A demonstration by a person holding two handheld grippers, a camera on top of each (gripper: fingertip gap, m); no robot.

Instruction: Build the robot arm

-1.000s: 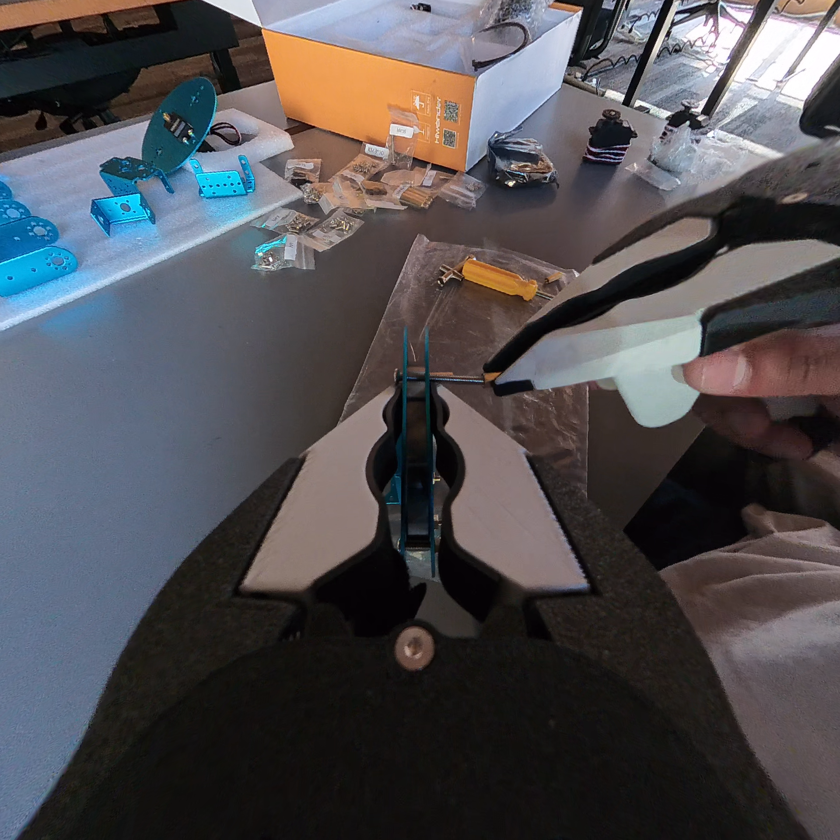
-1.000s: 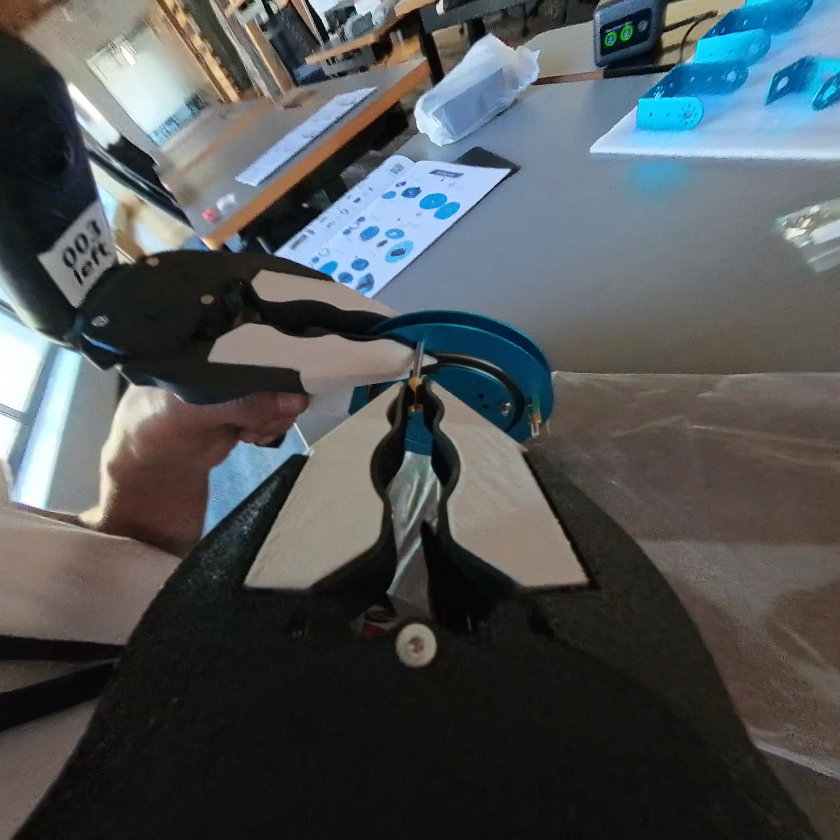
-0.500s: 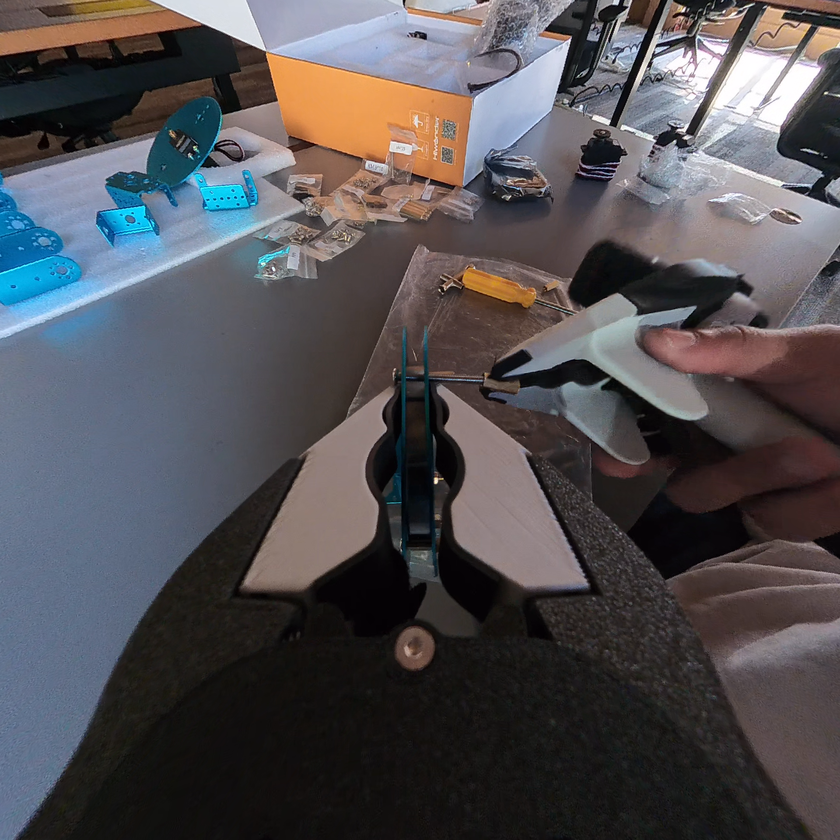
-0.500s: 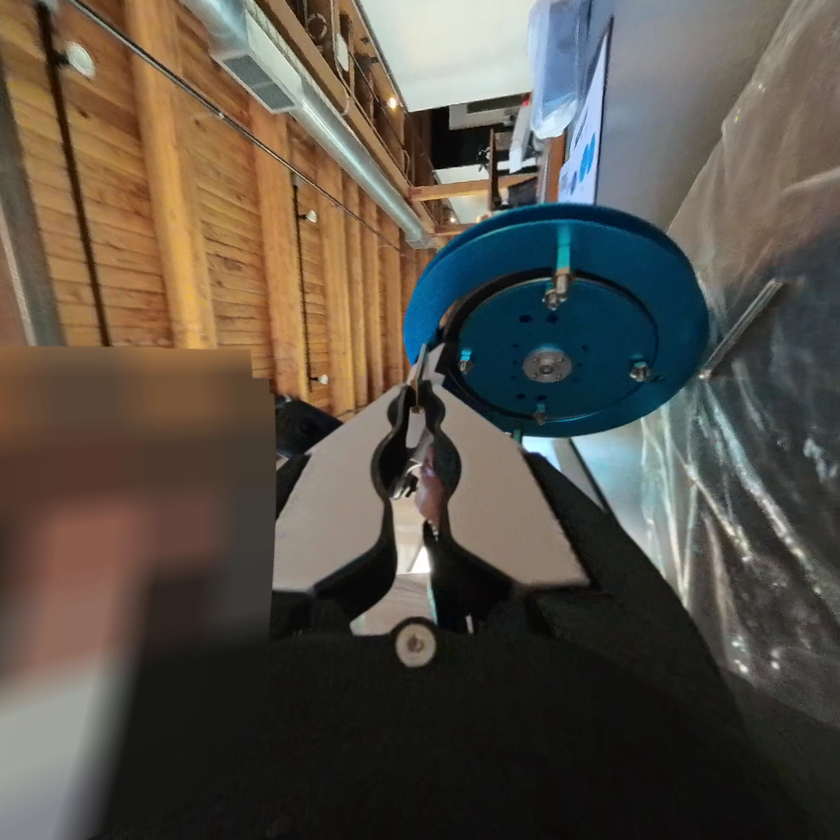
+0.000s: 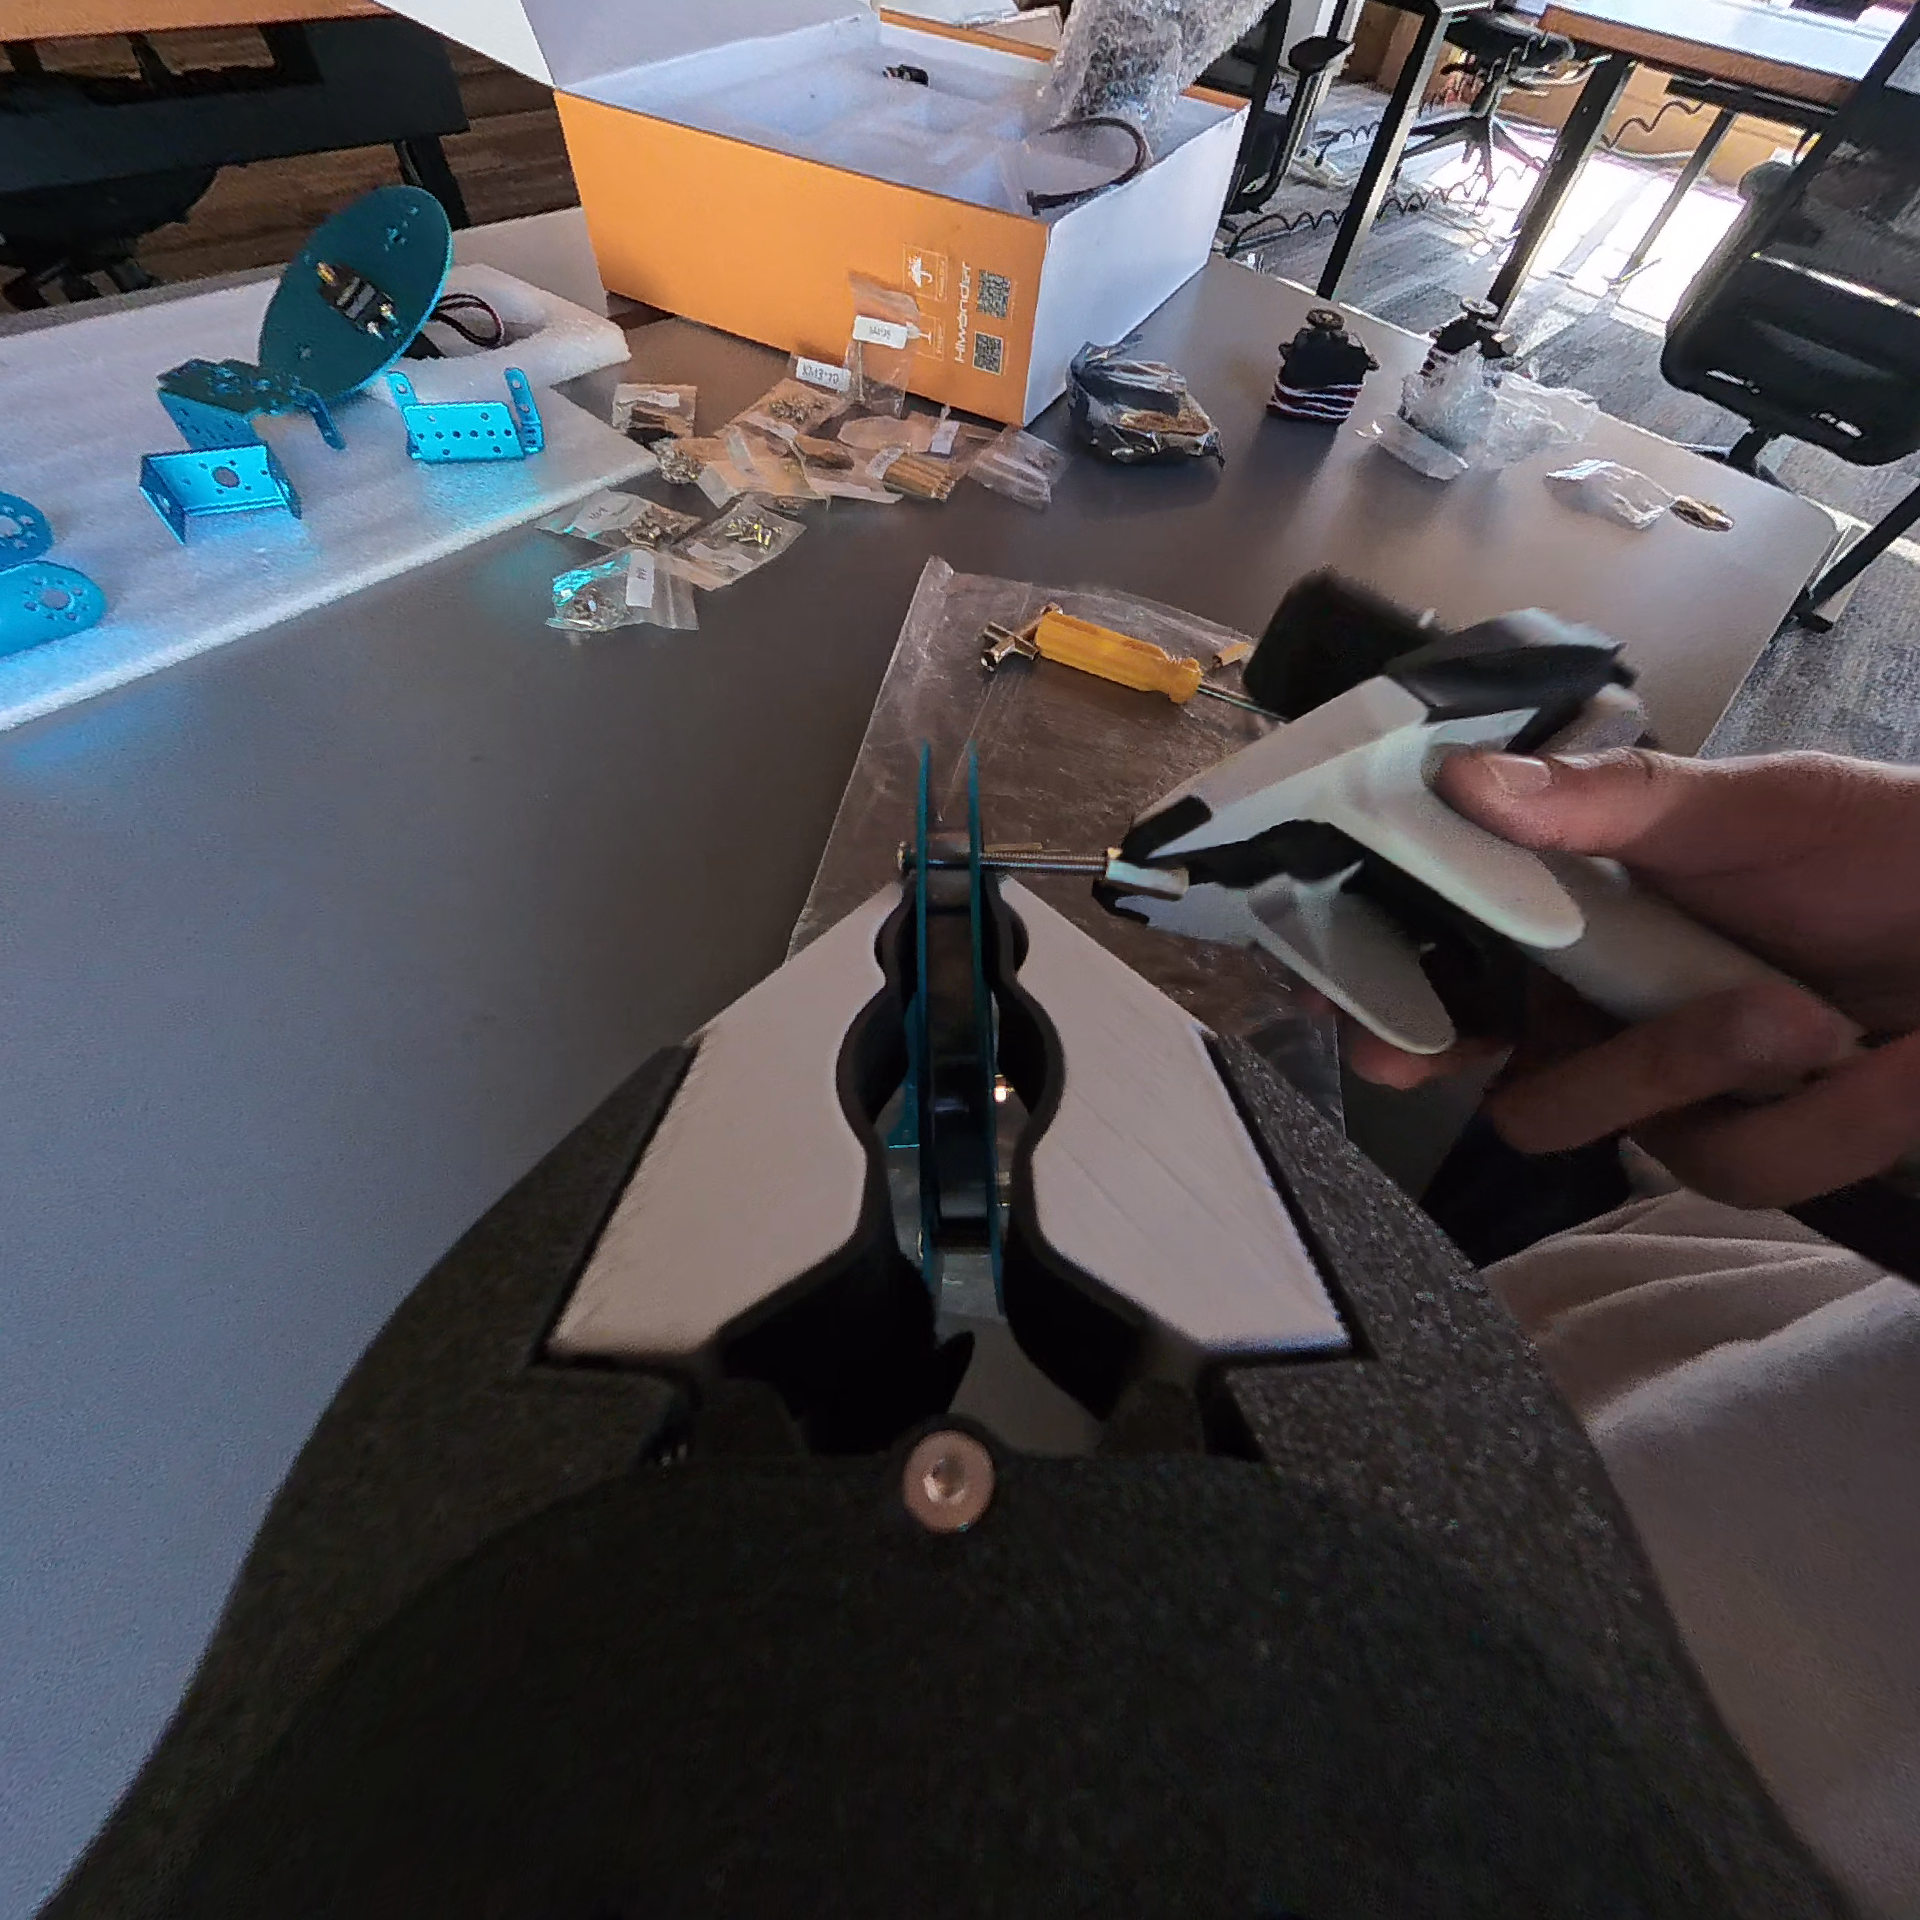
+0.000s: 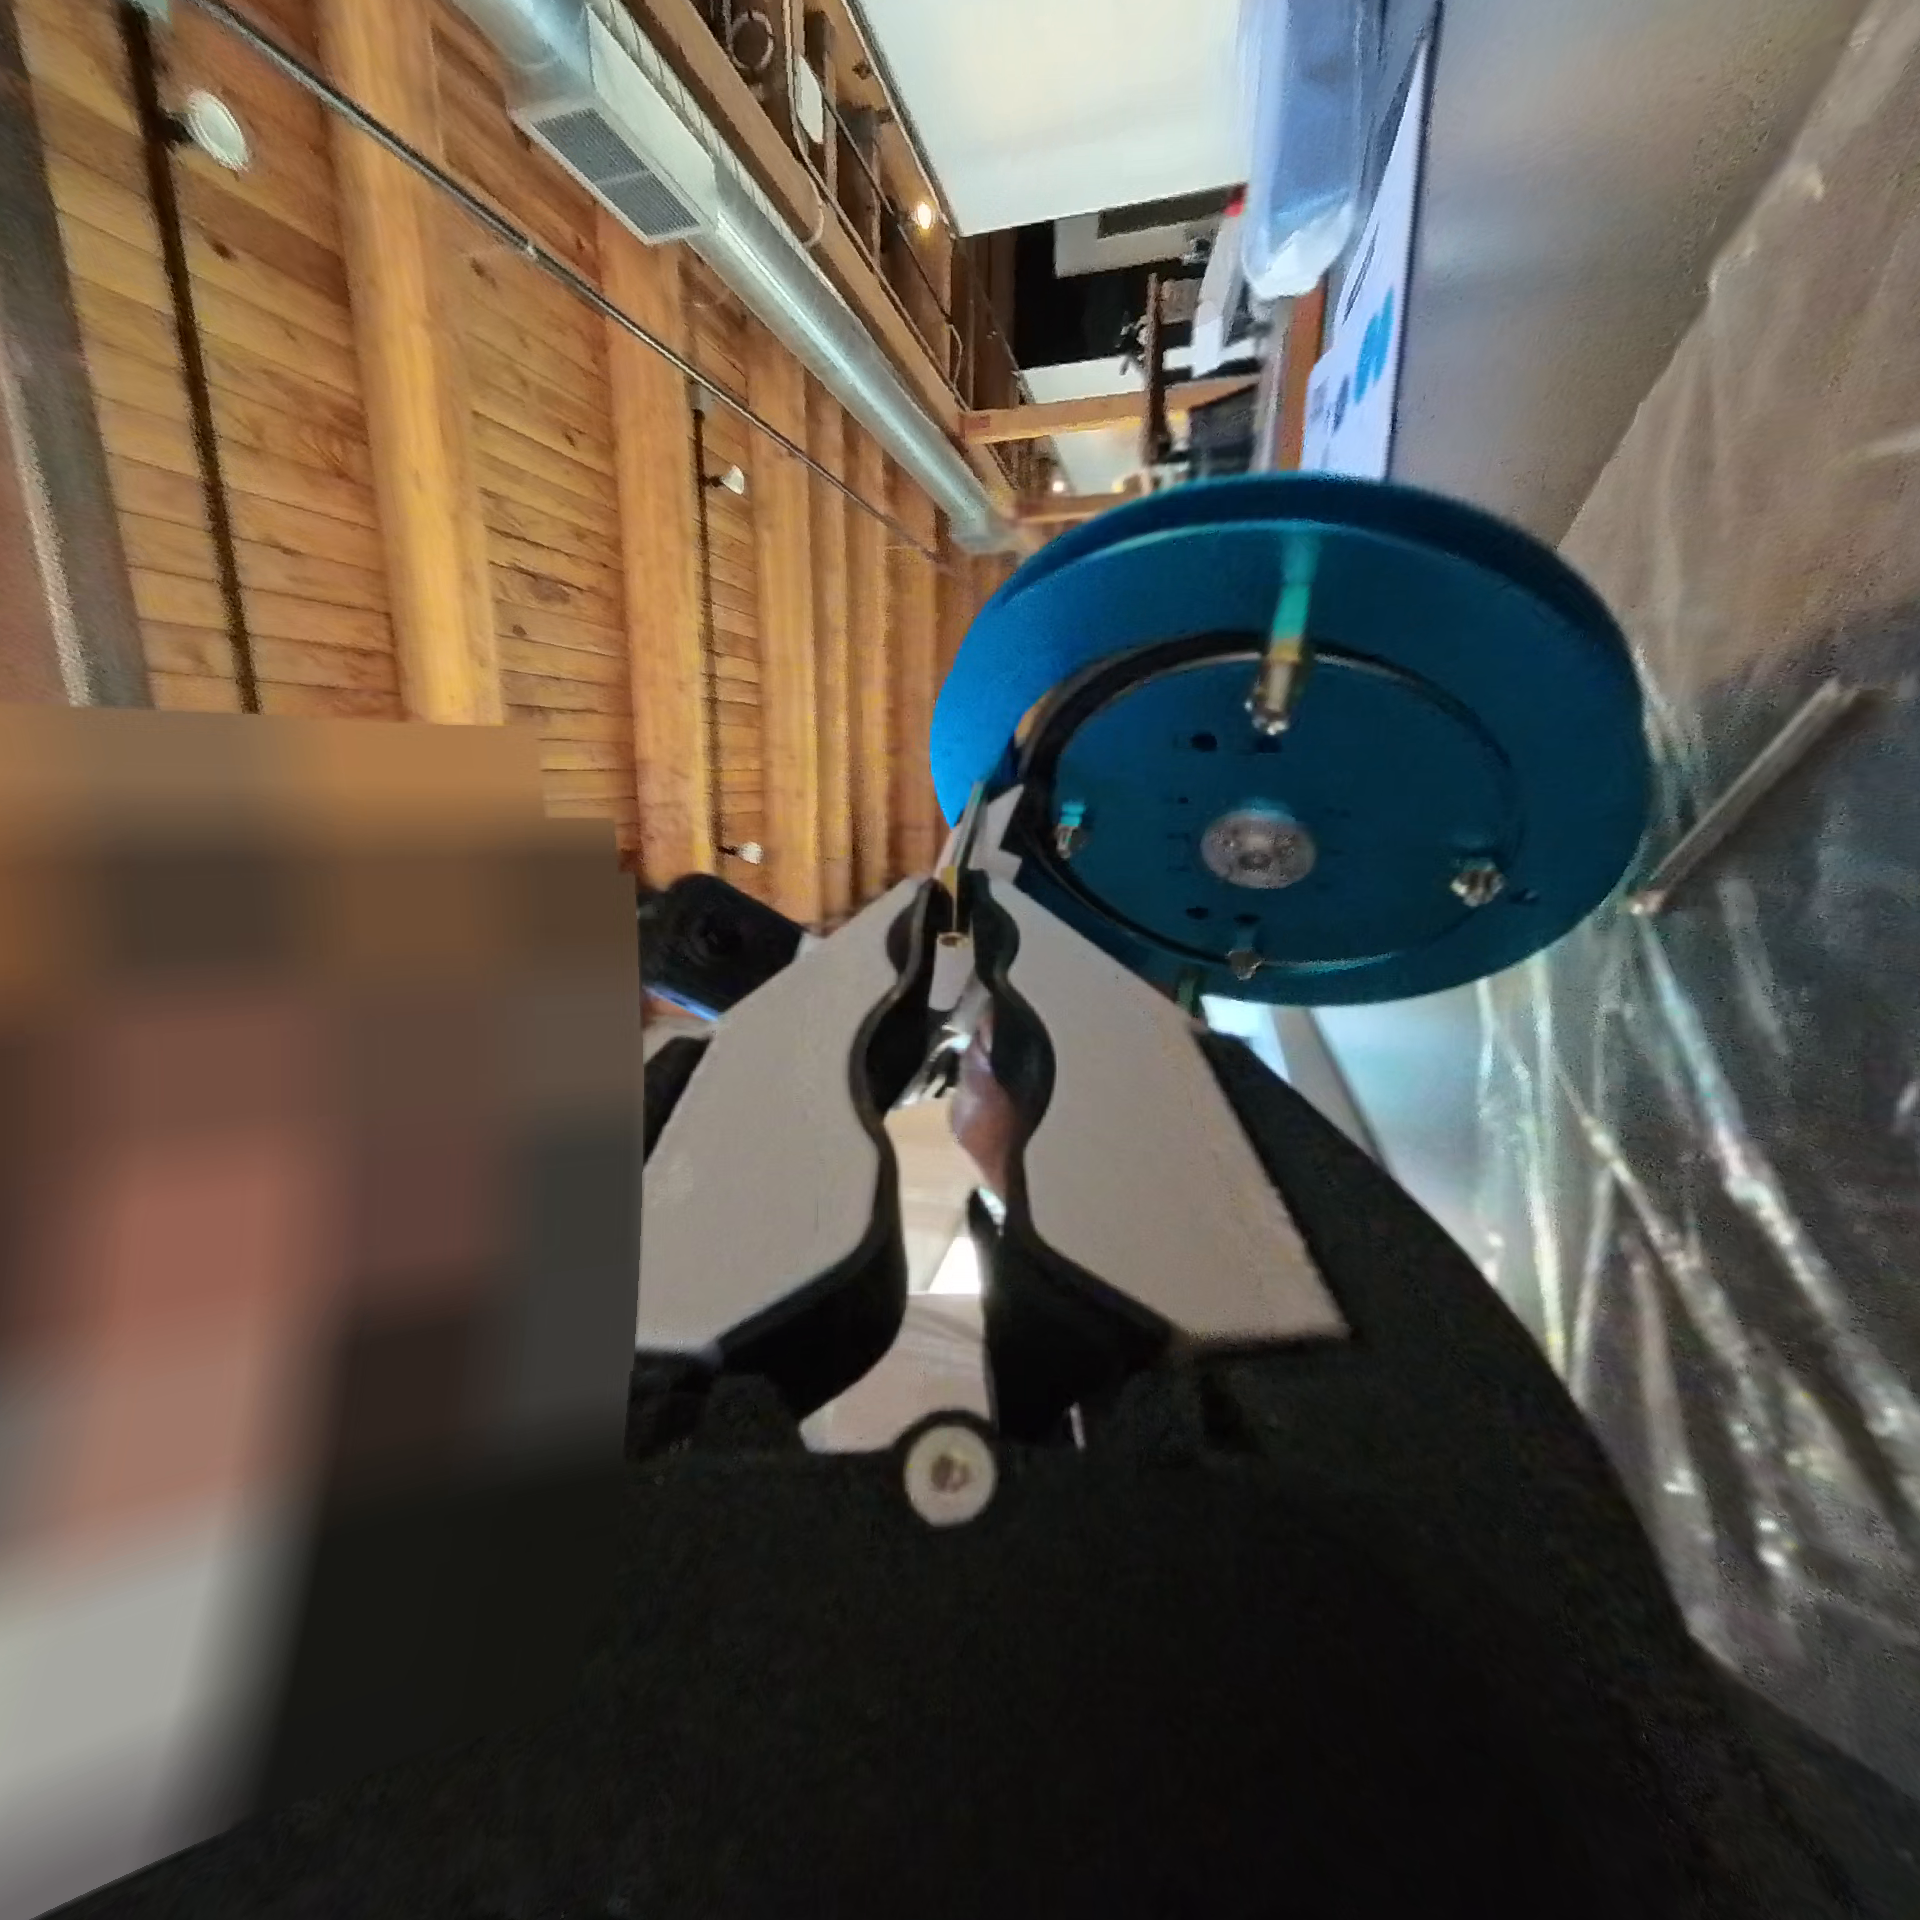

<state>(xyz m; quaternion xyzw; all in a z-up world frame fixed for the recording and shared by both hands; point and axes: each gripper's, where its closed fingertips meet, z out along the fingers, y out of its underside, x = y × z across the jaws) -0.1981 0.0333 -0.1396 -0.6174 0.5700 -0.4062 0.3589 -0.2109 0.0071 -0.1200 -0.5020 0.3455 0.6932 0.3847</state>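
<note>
My left gripper (image 5: 951, 896) is shut on a blue two-disc assembly (image 5: 948, 997), held edge-on above the grey table (image 5: 416, 883). A long thin screw (image 5: 1039, 858) sticks out of the discs to the right. My right gripper (image 5: 1127, 878), held by a hand (image 5: 1714, 883), is shut on a small brass standoff (image 5: 1148, 883) at the screw's end. In the right wrist view, which is rolled sideways, the right gripper (image 6: 956, 899) pinches the brass standoff (image 6: 954, 920) at the rim of the blue disc assembly (image 6: 1299, 831), whose face carries several studs.
A clear plastic bag (image 5: 1039, 748) with a yellow screwdriver (image 5: 1117, 655) lies under the grippers. Behind are small bags of screws (image 5: 779, 468), an orange-and-white box (image 5: 831, 229), a white foam sheet (image 5: 104, 436) with blue brackets (image 5: 468, 426), and a black servo (image 5: 1320, 364). The table's edge runs at right.
My right gripper has rolled about a quarter turn around the screw while staying shut on the brass standoff. My left gripper has kept the disc assembly still.
</note>
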